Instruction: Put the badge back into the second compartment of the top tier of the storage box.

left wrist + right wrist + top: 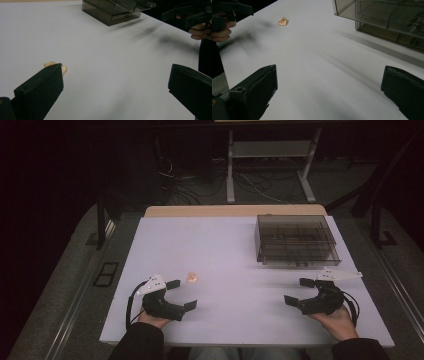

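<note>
A: Entry, jaw state first. Left gripper [181, 295]?

B: Jaws spread wide, nothing between them. In the left gripper view the two black jaws rise from the bottom corners with bare white table [105, 75] in the gap.

A: Right gripper [299, 291]?

B: Same: jaws parted wide, empty. Right gripper view shows only tabletop between them.

A: Objects on the table?

B: Two. A small orange-tan object [192, 278], too small and blurred to identify. In the high view it lies just beyond the left gripper's far jaw, outside the gap, near but not touching as far as I can tell. In the left gripper view it [53, 65] peeks out behind the tip of that view's left-hand jaw, partly hidden by it. In the right gripper view it [282, 21] sits well ahead of the jaws, toward that view's left, close to the other hand [222, 28].

A: Second object?

B: A smoky translucent box [296, 239] with inner dividers, ahead of the right gripper's jaws, well apart from them. In the right gripper view it [382, 17] is ahead at upper right. Contents of the compartments: cannot tell.

A: Hands?

B: Each gripper is held low at the near edge of the table, jaws pointing inward toward each other.
</note>
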`<state>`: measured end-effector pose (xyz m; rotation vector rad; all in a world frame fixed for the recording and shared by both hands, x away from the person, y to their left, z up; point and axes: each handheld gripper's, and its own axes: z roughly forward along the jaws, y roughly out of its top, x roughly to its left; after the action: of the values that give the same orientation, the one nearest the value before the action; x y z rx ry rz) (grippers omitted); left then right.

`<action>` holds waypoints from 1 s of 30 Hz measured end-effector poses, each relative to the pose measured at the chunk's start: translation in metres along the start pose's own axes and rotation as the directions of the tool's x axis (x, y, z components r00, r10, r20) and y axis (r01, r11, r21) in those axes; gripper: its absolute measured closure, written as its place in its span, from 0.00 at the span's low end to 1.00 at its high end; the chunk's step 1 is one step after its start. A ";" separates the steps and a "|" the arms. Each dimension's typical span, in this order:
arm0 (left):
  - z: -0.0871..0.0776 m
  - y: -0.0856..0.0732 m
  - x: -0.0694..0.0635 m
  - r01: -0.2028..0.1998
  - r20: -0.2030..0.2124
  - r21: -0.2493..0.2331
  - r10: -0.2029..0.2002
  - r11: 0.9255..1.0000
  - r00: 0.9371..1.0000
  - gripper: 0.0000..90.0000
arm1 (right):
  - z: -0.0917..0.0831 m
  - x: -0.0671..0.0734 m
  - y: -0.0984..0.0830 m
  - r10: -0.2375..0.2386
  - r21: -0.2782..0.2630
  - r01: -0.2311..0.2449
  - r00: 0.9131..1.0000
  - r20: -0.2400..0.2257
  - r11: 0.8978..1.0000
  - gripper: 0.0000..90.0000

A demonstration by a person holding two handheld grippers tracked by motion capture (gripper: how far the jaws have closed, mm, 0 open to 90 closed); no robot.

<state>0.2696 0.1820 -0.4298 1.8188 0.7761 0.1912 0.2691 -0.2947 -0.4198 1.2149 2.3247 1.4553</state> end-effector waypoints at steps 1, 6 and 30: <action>0.000 0.000 0.000 0.001 -0.001 -0.001 -0.001 1.000 1.000 0.00 | 0.000 0.000 0.000 0.000 -0.003 0.000 1.000 0.000 1.000 0.00; 0.000 0.000 0.000 0.001 0.005 0.003 -0.002 1.000 1.000 0.00 | -0.001 0.000 0.000 -0.001 -0.004 0.001 1.000 -0.001 1.000 0.00; -0.002 0.003 -0.002 0.006 0.014 0.044 -0.007 0.999 1.000 0.00 | -0.005 0.006 0.002 -0.041 -0.042 0.040 0.999 -0.018 0.998 0.00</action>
<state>0.2684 0.1822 -0.4254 1.8567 0.7811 0.1581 0.2635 -0.2940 -0.4142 1.1419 2.3055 1.5003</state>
